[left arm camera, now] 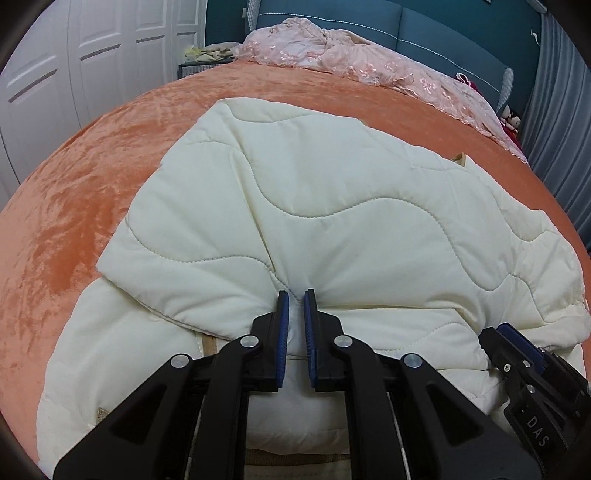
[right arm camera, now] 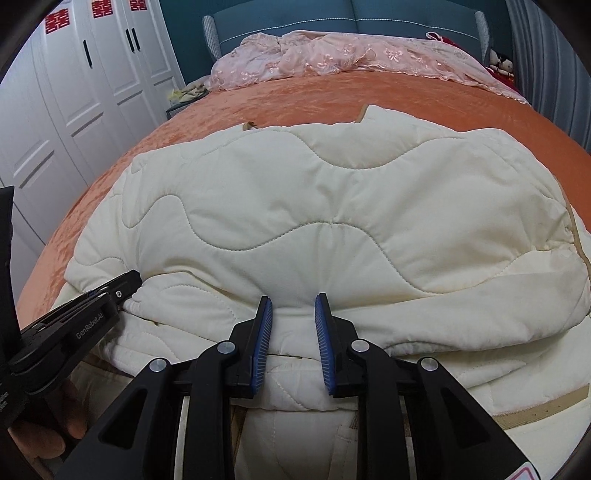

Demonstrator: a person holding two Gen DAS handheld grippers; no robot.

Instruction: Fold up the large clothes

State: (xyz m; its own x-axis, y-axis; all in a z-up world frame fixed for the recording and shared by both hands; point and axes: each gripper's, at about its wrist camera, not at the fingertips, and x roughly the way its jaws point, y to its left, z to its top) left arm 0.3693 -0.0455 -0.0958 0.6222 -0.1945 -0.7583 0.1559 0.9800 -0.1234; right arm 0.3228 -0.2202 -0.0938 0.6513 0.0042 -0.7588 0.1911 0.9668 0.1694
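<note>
A cream quilted jacket (left arm camera: 314, 206) lies spread across an orange bedspread (left arm camera: 74, 192), w/ its near hem bunched up twd both cameras. The left gripper (left arm camera: 296, 295) points level along the bed, pads nearly together & pinching a fold of the jacket's near edge btwn them; fabric puckers around the tips. The right gripper (right arm camera: 293, 301) sits just beside it, aimed the same way, its blue pads a bit further apart w/ a thick roll of the jacket wedged btwn them, so it looks clamped on the garment too. In the right wrist view the left gripper enters from the lower left, tip touching the jacket's edge, w/ the holder's fingers (right arm camera: 75, 410) partly visible under it. In the left wrist view the right gripper pokes in from the lower right corner, against the same hem. Behind the jacket a pink lace coverlet (left arm camera: 369, 59) is heaped by a blue headboard (left arm camera: 443, 29); white wardrobe doors (left arm camera: 92, 66) stand at left.
</note>
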